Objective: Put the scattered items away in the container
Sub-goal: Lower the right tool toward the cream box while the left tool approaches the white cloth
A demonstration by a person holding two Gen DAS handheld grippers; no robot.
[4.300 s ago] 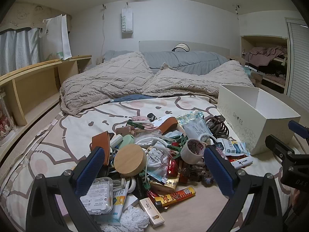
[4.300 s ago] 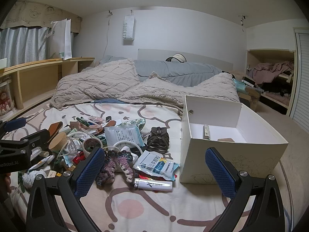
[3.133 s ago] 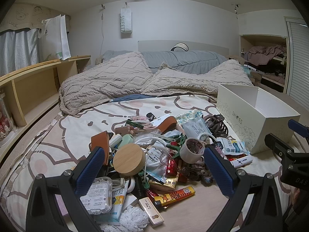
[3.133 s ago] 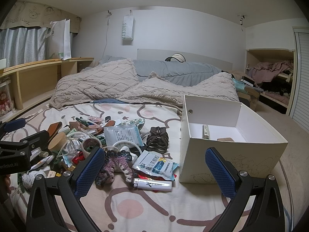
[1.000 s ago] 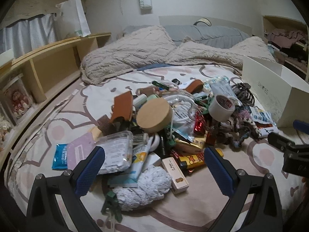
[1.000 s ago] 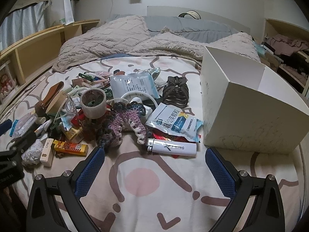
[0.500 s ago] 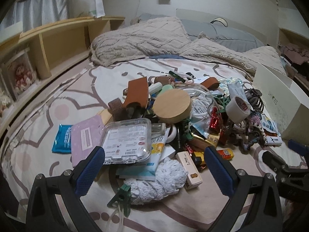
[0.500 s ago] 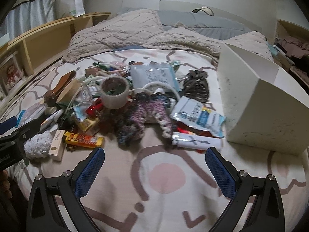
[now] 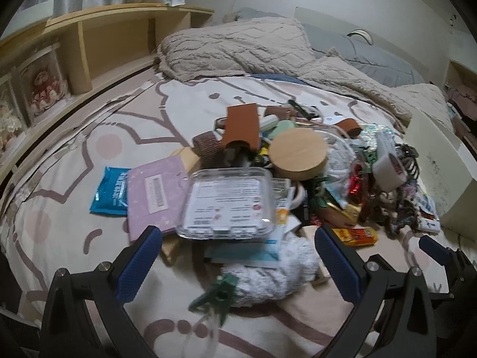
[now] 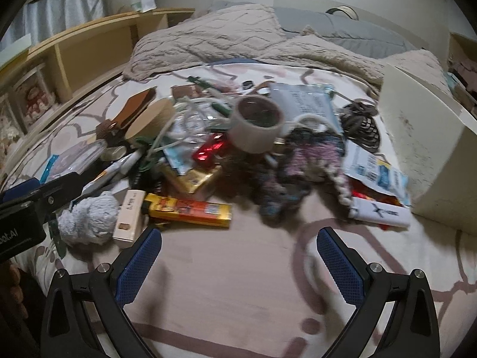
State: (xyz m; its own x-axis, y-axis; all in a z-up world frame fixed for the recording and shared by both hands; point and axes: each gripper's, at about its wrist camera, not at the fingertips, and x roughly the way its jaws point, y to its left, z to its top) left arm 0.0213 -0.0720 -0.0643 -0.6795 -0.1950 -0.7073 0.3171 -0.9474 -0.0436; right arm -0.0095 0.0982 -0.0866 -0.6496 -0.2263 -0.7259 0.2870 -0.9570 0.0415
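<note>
Your feeds: dim indoor light, soft and even, slightly cool, no hard shadows on bed (image 9: pixel 74 155). No glare apart from small sheen on clear plastic box (image 9: pixel 229 203). Heavy fisheye: wooden shelf (image 9: pixel 98 38) bows, black vignette in corners. Left view: motion blur on near stuff, white mop head (image 9: pixel 268 277) and green clip (image 9: pixel 217 295) smeared. Right view worse: knitted piece (image 10: pixel 301 167) and tape roll (image 10: pixel 256 128) soft, sheet pattern streaked. Both tongs stay sharp.

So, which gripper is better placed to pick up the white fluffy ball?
Probably the left gripper: open, with the white fluffy ball between its fingers. The right gripper faces bare bedsheet.
</note>
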